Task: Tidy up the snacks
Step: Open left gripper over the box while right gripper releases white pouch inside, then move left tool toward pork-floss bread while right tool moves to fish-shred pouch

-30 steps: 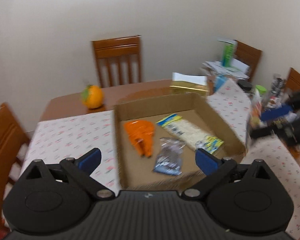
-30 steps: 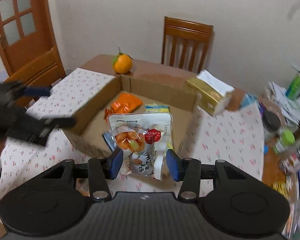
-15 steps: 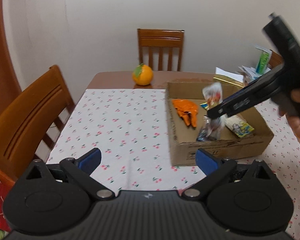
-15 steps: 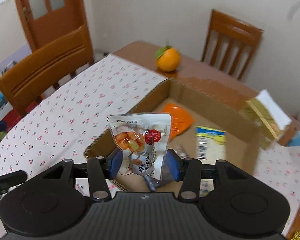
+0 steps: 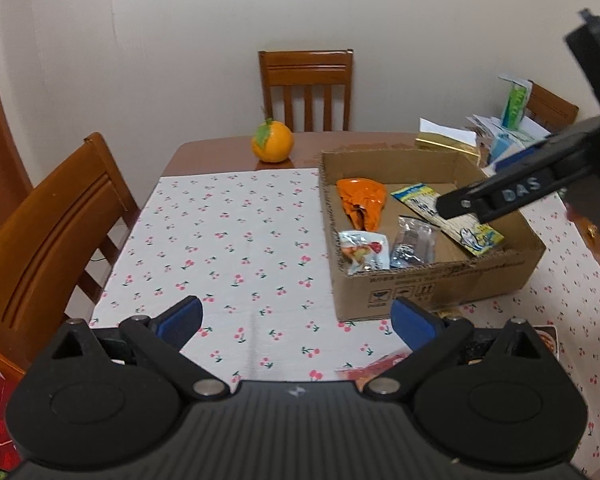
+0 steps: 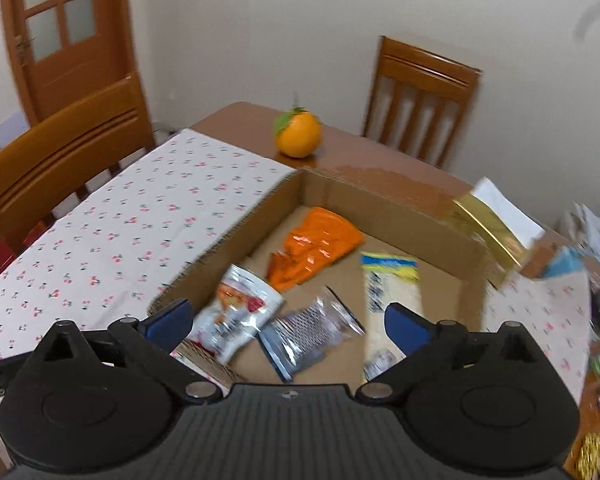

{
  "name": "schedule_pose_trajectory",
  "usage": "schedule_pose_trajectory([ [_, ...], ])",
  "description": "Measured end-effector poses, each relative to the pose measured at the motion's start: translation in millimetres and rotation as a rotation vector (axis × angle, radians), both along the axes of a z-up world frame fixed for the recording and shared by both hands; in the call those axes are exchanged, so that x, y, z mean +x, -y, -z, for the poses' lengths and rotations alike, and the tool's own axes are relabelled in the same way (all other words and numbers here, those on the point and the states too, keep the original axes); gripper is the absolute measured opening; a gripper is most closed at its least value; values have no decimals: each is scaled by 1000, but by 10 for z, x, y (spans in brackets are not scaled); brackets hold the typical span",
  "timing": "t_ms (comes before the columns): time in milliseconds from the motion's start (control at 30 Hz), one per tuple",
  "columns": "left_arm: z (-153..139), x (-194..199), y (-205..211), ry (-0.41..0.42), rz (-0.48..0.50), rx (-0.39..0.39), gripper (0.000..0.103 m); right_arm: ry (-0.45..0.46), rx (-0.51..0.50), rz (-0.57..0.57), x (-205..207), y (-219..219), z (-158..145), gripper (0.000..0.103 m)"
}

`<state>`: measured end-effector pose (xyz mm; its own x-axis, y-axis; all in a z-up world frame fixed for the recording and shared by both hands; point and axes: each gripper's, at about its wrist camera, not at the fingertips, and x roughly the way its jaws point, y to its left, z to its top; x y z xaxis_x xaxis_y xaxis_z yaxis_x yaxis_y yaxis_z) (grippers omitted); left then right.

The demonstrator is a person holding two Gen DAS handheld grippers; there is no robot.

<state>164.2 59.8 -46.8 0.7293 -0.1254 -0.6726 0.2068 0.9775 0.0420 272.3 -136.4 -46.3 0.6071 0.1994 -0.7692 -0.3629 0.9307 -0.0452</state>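
Note:
An open cardboard box (image 5: 432,288) (image 6: 400,208) stands on the cherry-print tablecloth (image 5: 236,240). Inside lie an orange pack (image 5: 360,200) (image 6: 316,248), a long pale pack with blue and yellow ends (image 5: 448,216) (image 6: 388,288), a clear silver pack (image 5: 414,242) (image 6: 308,332) and a white pouch with a fruit picture (image 5: 364,252) (image 6: 240,316). My right gripper (image 6: 288,320) hovers over the box's near corner, its jaws opening wide, with the pouch lying loose below them. My left gripper (image 5: 296,318) is open over the cloth left of the box, holding nothing.
A red pack (image 5: 376,368) lies on the cloth under the left gripper. An orange fruit (image 5: 272,146) (image 6: 298,138) sits on the bare table beyond the cloth. A gold tissue box (image 5: 446,144) and clutter crowd the right. Wooden chairs (image 5: 52,232) ring the table.
The right gripper's jaws have spread from shut on the white pouch to wide apart, and the pouch has dropped into the box. The left gripper has pulled back from the box.

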Motion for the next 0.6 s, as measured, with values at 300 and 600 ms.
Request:
schedule_pose_trajectory([
  [300, 116, -41, 175, -31, 30, 36, 100, -34, -44, 179, -499, 406, 215, 103],
  [600, 305, -123, 294, -76, 68, 43, 100, -161, -47, 342, -915, 654, 692, 103],
])
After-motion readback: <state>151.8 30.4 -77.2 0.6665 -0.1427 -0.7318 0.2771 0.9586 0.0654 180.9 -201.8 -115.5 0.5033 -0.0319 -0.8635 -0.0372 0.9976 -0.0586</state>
